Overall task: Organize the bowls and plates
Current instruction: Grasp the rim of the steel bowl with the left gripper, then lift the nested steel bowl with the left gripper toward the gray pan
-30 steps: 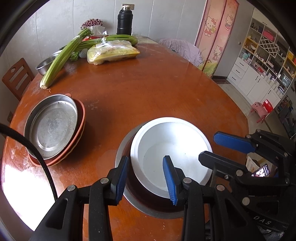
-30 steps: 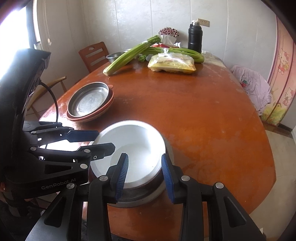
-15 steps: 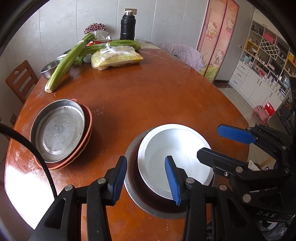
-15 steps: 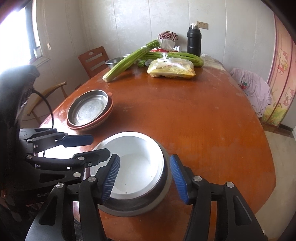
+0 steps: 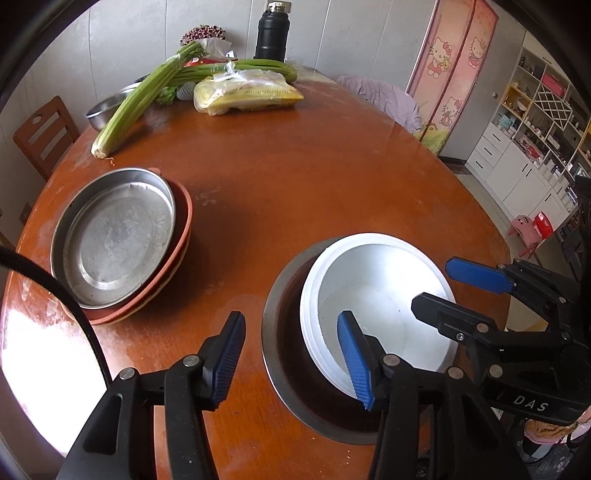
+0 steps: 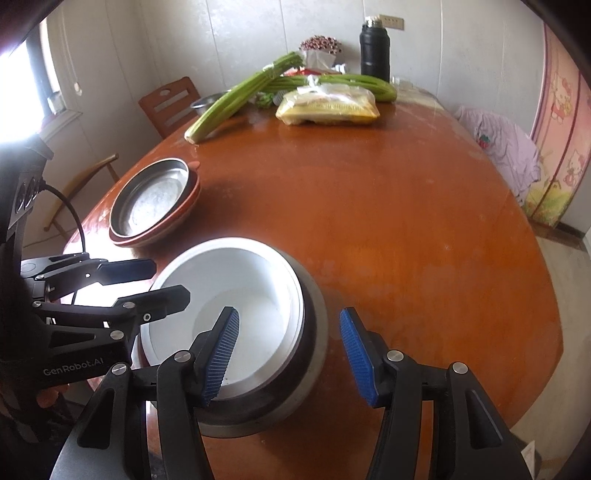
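A white bowl (image 5: 384,295) (image 6: 236,295) sits nested inside a steel bowl (image 5: 266,332) (image 6: 314,332) near the table's front edge. My left gripper (image 5: 290,319) (image 6: 168,282) straddles the steel bowl's left rim. Its jaws are opening and its pads press on nothing. My right gripper (image 6: 288,314) (image 5: 432,286) is open astride the right rims of both bowls, with neither pad touching. Further left, a steel plate (image 5: 114,236) (image 6: 155,199) rests on a red plate (image 5: 183,229) (image 6: 181,218).
At the table's far end lie celery stalks (image 5: 140,99), a bag of yellow food (image 5: 247,96), a small steel bowl (image 5: 107,110) and a black flask (image 5: 271,33). A wooden chair (image 5: 44,136) stands at the left, and a chair draped in cloth (image 5: 380,96) at the right.
Both grippers' jaws have spread wider around the bowls' rims, the right first and the left after it. The nested bowls stay put on the table.
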The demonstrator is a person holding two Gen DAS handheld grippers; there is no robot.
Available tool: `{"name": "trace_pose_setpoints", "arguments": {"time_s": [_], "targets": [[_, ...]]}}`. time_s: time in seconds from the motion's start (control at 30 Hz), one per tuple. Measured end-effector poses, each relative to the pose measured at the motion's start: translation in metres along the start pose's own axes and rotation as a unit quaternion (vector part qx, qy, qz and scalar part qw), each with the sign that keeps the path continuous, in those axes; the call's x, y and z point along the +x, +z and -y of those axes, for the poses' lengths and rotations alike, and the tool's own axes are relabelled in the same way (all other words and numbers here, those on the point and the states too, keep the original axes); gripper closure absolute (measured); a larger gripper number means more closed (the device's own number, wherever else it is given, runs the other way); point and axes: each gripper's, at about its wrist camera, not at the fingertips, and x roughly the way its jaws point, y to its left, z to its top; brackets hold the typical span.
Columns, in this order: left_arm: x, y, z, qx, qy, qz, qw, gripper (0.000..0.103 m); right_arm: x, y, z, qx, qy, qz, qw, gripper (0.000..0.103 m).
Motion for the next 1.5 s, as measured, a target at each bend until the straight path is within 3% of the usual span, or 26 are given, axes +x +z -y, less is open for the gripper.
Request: {"name": "trace_pose_setpoints", "arguments": {"time_s": [0.53, 0.8, 0.9, 1.07, 1.5], "targets": [[0.014, -0.006, -0.012, -0.024, -0.011, -0.015, 0.9996, 0.036, 0.028, -0.007, 0.0, 0.009, 0.036, -0.046, 0.998, 0.038], [0.027, -0.009, -0.011, -0.028, -0.017, -0.036, 0.9988, 0.036, 0.038, -0.01, -0.002, 0.023, 0.061, -0.063, 0.996, 0.038], [0.028, -0.01, -0.009, -0.026, -0.02, -0.033, 0.9989, 0.039, 0.037, -0.01, -0.001, 0.026, 0.066, -0.06, 0.996, 0.038], [0.026, -0.01, 0.001, -0.014, -0.031, -0.028, 0.999, 0.059, 0.033, -0.01, 0.0, 0.029, 0.075, -0.049, 0.996, 0.04], [0.012, -0.003, -0.01, -0.024, -0.023, -0.012, 0.9994, 0.059, 0.028, 0.003, -0.011, 0.017, 0.076, -0.035, 0.996, 0.041]]}}
